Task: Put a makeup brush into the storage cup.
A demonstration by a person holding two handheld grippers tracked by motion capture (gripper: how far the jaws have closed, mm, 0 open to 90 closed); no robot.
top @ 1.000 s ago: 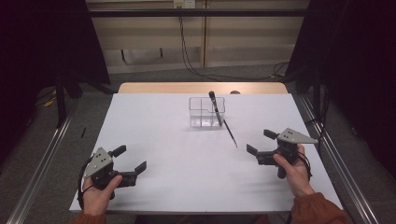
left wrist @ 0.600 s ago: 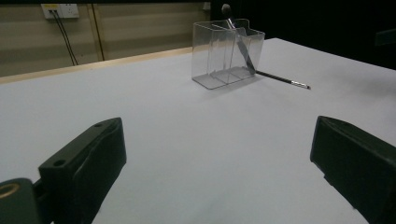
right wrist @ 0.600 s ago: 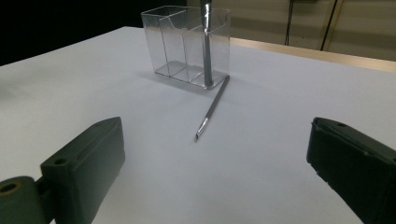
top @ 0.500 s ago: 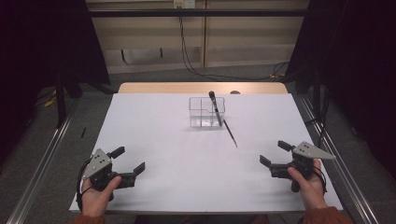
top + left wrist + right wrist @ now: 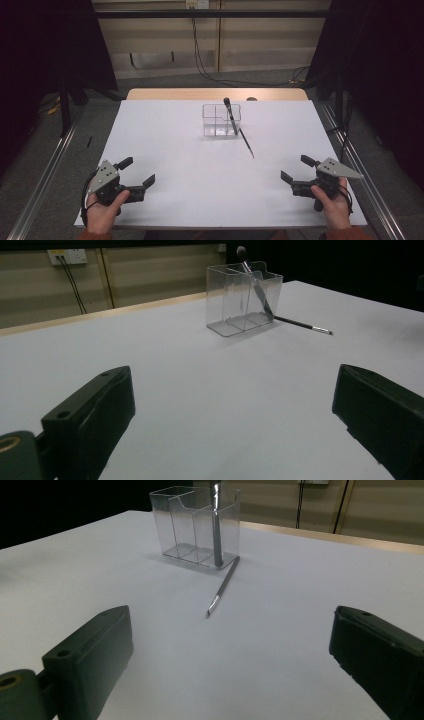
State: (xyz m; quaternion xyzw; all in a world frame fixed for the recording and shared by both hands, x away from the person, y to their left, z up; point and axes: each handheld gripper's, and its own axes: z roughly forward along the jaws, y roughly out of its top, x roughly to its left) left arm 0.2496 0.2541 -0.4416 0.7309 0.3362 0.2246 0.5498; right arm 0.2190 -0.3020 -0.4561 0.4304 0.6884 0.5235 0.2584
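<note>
Table: a white sheet (image 5: 200,150), matte and smooth, covers the table across the middle of the high view; a strip of pale wood (image 5: 215,94) shows along its far edge.
Holder: a clear plastic box (image 5: 221,120) with thin straight walls and inner dividers stands upper centre on the sheet; in the left gripper view it sits upper centre (image 5: 243,297), in the right gripper view upper left of centre (image 5: 196,525).
Standing tool: a slim dark stick with a rounded black tip (image 5: 230,115) stands tilted in the compartment at the holder's right end as the high view shows it.
Lying tool: a thin dark rod with a pale metallic pointed end (image 5: 247,143) lies flat on the sheet just below and right of the holder, its upper end close against the holder's corner; whether they touch I cannot tell.
Left gripper: black, blocky matte jaws with a grey three-cornered plate (image 5: 136,172), lower left of the high view, held in a hand (image 5: 106,212); jaws spread wide, nothing between them.
Right gripper: same build (image 5: 296,169), lower right, held in a hand (image 5: 332,205); jaws wide apart, holding nothing.
Tools versus fingers: holder and both tools lie well apart from either gripper, up-frame, with bare sheet between.
Surroundings: dark curtains at both sides, a beige wall with hanging black cables (image 5: 200,55) at the top, metal rails (image 5: 45,175) along the table's sides.
</note>
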